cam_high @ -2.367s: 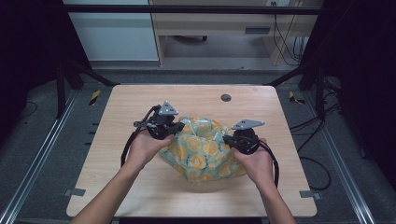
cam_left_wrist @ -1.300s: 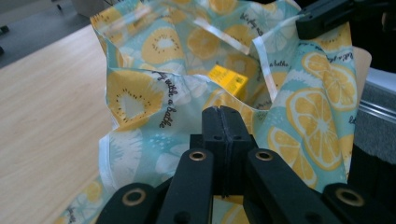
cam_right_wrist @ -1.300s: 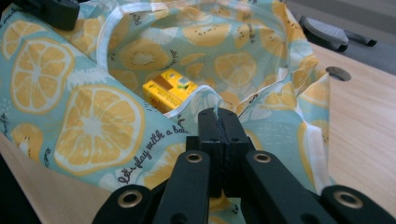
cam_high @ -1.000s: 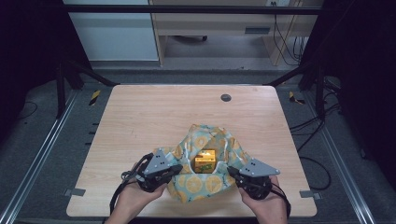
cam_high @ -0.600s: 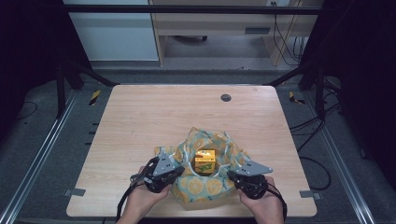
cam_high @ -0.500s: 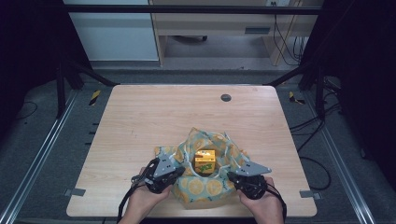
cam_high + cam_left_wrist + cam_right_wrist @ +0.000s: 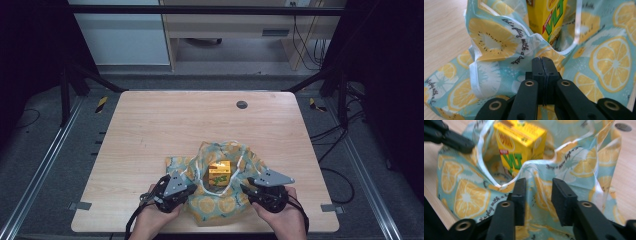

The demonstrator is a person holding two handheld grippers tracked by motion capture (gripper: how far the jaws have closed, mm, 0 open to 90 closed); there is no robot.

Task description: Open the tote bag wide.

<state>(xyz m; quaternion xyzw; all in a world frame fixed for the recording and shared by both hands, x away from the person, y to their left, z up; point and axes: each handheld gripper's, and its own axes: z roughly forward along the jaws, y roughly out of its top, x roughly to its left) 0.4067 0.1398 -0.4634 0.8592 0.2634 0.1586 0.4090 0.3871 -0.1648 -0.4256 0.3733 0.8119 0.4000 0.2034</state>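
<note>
- The left gripper [image 7: 543, 60] has its two black jaws pressed together against the lemon-print bag [image 7: 499, 47].
- A yellow drink carton [image 7: 546, 15] stands inside the bag's open mouth (green lettering on its side).
- Wooden table [image 7: 441, 30] at left.

So the bag [image 7: 220, 200] sits at the table's [image 7: 150, 130] 6 o'clock edge, with the carton [image 7: 219, 172] standing inside its mouth. Left gripper [image 7: 186, 191] is at the bag's 9 o'clock, right gripper [image 7: 246, 191] at its 3. A small disc [image 7: 242, 104] lies way off at 12 o'clock, near the far edge.
</note>
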